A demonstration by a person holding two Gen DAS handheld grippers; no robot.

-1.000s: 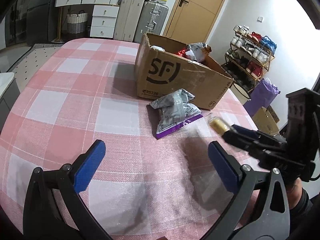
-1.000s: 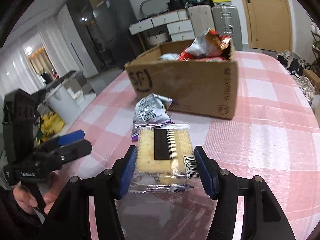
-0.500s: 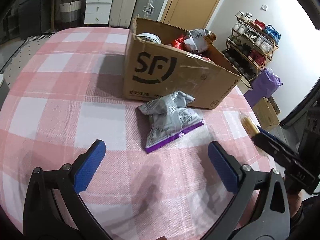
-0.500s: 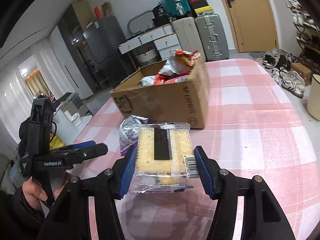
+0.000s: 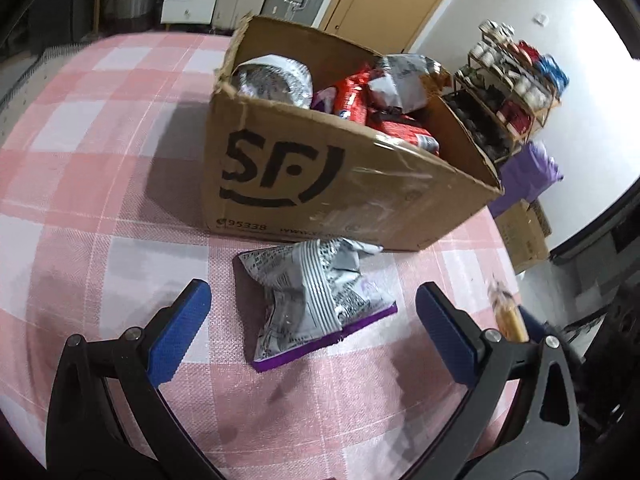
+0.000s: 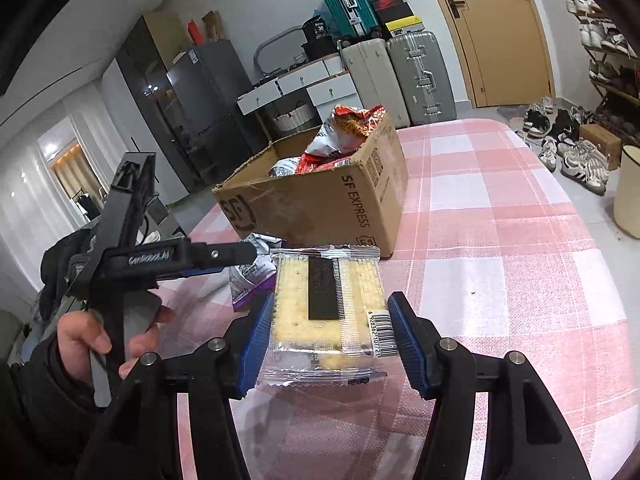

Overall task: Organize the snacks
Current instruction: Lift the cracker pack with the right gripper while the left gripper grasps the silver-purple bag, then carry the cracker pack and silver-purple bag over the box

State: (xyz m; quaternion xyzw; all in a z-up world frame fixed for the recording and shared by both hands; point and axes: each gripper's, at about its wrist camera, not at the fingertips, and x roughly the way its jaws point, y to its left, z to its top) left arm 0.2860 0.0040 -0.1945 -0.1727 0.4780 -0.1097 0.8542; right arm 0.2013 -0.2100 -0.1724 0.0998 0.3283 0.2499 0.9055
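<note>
A crumpled silver and purple snack bag (image 5: 312,300) lies on the pink checked tablecloth just in front of the SF cardboard box (image 5: 320,184), which holds several snack packets. My left gripper (image 5: 312,336) hangs open above the bag, one blue pad on each side of it, apart from it. In the right wrist view my right gripper (image 6: 330,336) is shut on a clear pack of crackers (image 6: 326,304), held above the table near the box (image 6: 320,204). The left gripper (image 6: 240,258) and the hand holding it show at the left there, over the bag (image 6: 250,276).
The table's right edge (image 5: 508,248) runs close beside the box; a shoe rack (image 5: 512,92) and a purple bag stand past it. Suitcases (image 6: 400,76), white drawers and a door line the far wall. Shoes and a pale bin (image 6: 628,192) are on the floor.
My left gripper moved in toward the silver and purple bag, which now lies between its open pads. The right gripper drew back a little, still gripping the crackers.
</note>
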